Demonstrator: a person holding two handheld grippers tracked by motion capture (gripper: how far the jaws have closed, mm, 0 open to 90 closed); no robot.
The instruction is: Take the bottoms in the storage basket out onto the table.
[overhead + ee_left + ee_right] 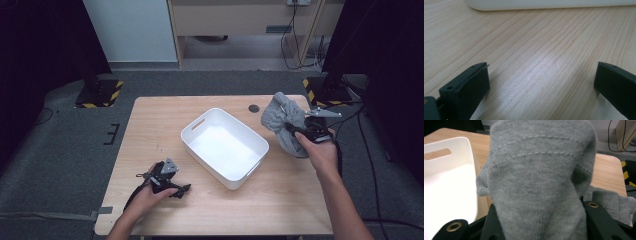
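Right gripper point(300, 131): jaws part closed on a grey cloth point(286, 122); in the right gripper view the knit is bunched between both jaws and bulges up over them.
Cloth: held over the table's far right part, just right of the bin point(224, 146); its lower folds hang toward the tabletop, and whether they rest on it cannot be told.
Right hand point(320, 152): wrapped round the gripper body, forearm entering from the lower right.
Left gripper point(184, 189): jaws wide apart, nothing between them; in the left gripper view bare wood shows in the gap.
Left gripper position: low over the table's near left area, well apart from the cloth, pointing toward the bin's near wall.
Left hand point(150, 196): closed round the gripper body.
Bin: white, rectangular, set askew at the table's middle, slot handles at its ends, nothing inside.
Table point(150, 130): pale wood; a dark round spot point(254, 108) near the far edge, left of the cloth.
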